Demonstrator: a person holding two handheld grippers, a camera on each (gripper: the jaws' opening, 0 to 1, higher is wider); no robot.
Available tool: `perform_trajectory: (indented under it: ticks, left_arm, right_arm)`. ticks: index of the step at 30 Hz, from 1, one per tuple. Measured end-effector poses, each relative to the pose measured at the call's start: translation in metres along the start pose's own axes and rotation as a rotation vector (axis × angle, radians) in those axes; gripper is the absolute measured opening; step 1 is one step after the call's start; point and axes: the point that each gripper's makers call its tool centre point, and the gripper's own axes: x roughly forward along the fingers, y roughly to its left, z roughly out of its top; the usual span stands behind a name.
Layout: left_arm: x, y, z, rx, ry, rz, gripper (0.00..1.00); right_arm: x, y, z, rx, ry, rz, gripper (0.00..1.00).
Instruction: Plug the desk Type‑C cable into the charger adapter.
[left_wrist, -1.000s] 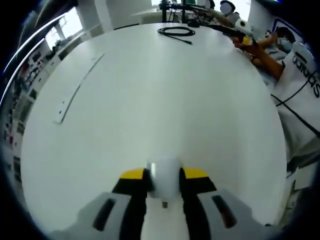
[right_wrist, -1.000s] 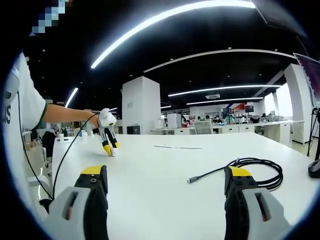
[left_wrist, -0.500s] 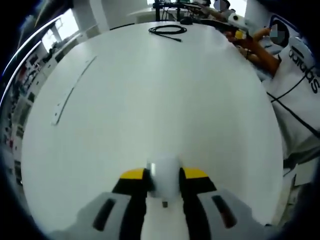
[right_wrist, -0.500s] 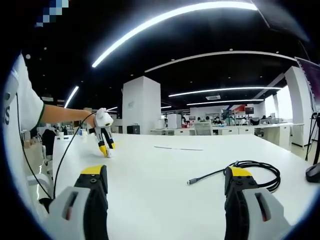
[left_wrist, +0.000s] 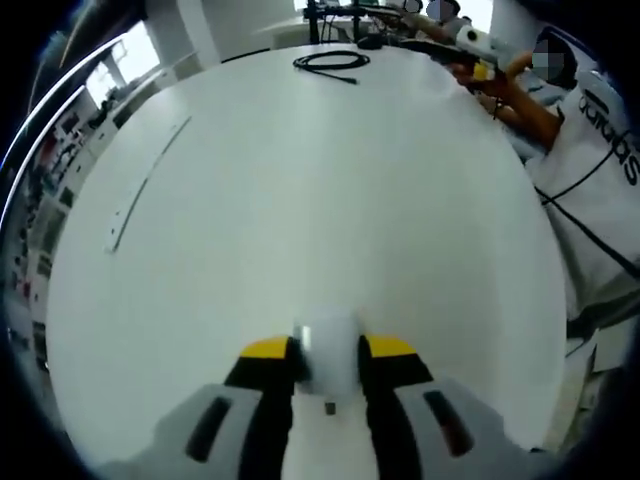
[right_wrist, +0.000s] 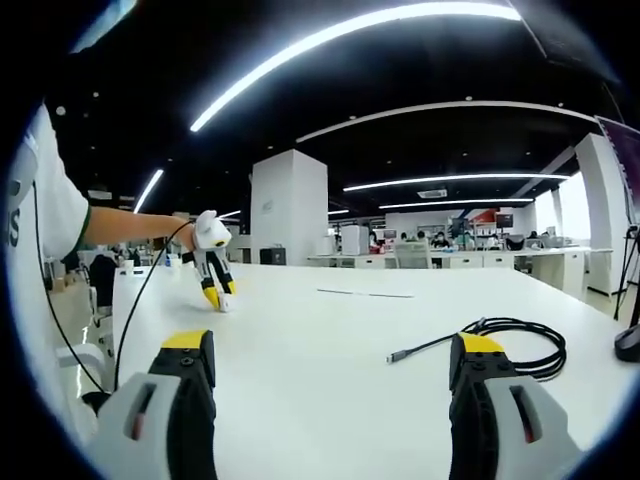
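Fingers first: our left gripper (left_wrist: 328, 365) has its yellow-tipped fingers (left_wrist: 268, 352) pressed tight on the white charger adapter (left_wrist: 328, 358), one on each side. The adapter sits low, right at the white surface (left_wrist: 300, 200); we cannot tell if it is touching. It looks small, hard and smooth, so we think it could slip or turn if we squeeze too softly.

Our right gripper (right_wrist: 330, 362) has its fingers spread wide with nothing between them. It hangs low over the same surface.

A bit farther out lies the black Type-C cable (right_wrist: 500, 335), rolled in a loose ring, well apart from the adapter. Its silver plug (right_wrist: 398, 354) sticks out from the ring toward the middle of the surface. The cable looks light and floppy. We think the best place to grab is the stiff part just behind the plug, so the tip stays straight and does not wobble when it goes in.

Far across, in the left gripper view, the cable is a small dark loop at the far edge.
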Motion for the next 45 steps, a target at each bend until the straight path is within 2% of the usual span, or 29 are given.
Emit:
perform_trajectory:
  ticks: [14,19,29,45]
  left_arm:
    - [0.002,-0.022,0.003,0.027,0.037,-0.01,0.25]
    - [0.002,-0.034,0.005,0.065,0.048,-0.008,0.24]
    - [0.004,-0.054,0.013,0.048,0.032,-0.009,0.24]
    - [0.003,-0.073,0.013,0.065,0.041,-0.018,0.24]
  right_arm:
    - [0.0,0.004,-0.002,-0.001,0.001,0.018,0.99]
    - [-0.001,0.006,-0.003,-0.004,0.004,0.021,0.99]
    - [-0.002,0.009,-0.004,-0.004,0.005,0.023,0.99]
    - [0.001,0.015,-0.002,-0.011,0.006,0.039,0.99]
